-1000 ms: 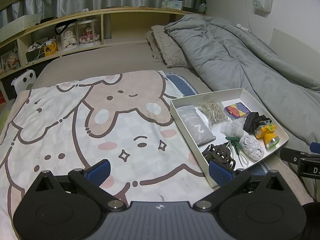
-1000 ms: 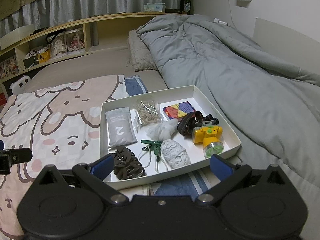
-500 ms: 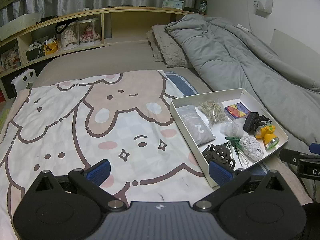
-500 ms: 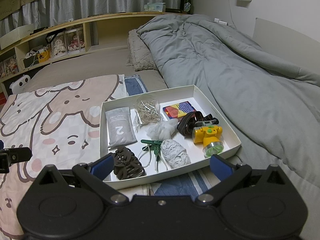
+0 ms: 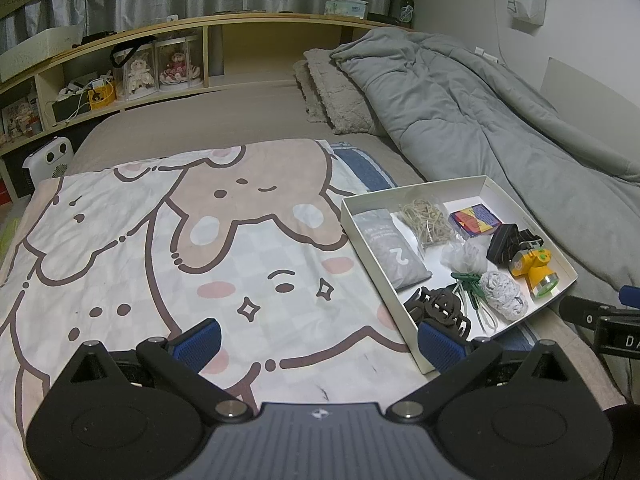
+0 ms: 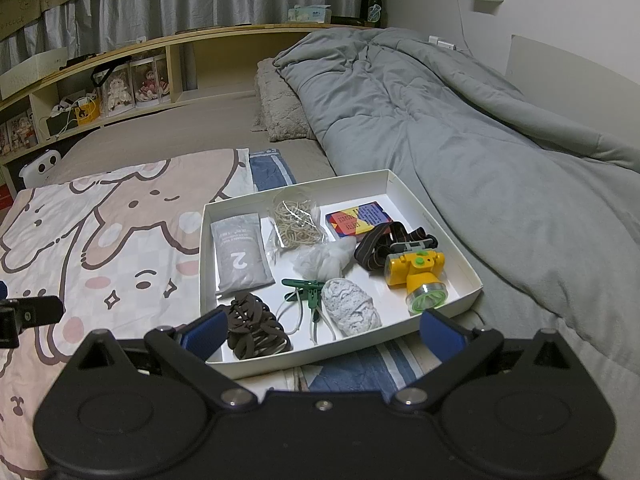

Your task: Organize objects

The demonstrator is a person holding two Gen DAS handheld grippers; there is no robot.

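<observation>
A white tray (image 6: pixel 472 280) lies on the bed and holds a grey pouch (image 6: pixel 240 254), a bag of rubber bands (image 6: pixel 296 222), a coloured card box (image 6: pixel 358 218), a yellow headlamp (image 6: pixel 416 276), a white mesh bundle (image 6: pixel 352 306), green clips (image 6: pixel 306 290) and dark hair ties (image 6: pixel 252 326). My right gripper (image 6: pixel 322 330) is open and empty, just short of the tray's near edge. My left gripper (image 5: pixel 318 344) is open and empty above the cartoon blanket (image 5: pixel 160 248), left of the tray (image 5: pixel 352 216).
A grey duvet (image 6: pixel 460 140) is heaped to the right of the tray. A pillow (image 5: pixel 336 92) lies at the head of the bed. A wooden shelf (image 5: pixel 120 76) with boxed dolls runs behind. A blue striped cloth (image 6: pixel 360 364) lies under the tray.
</observation>
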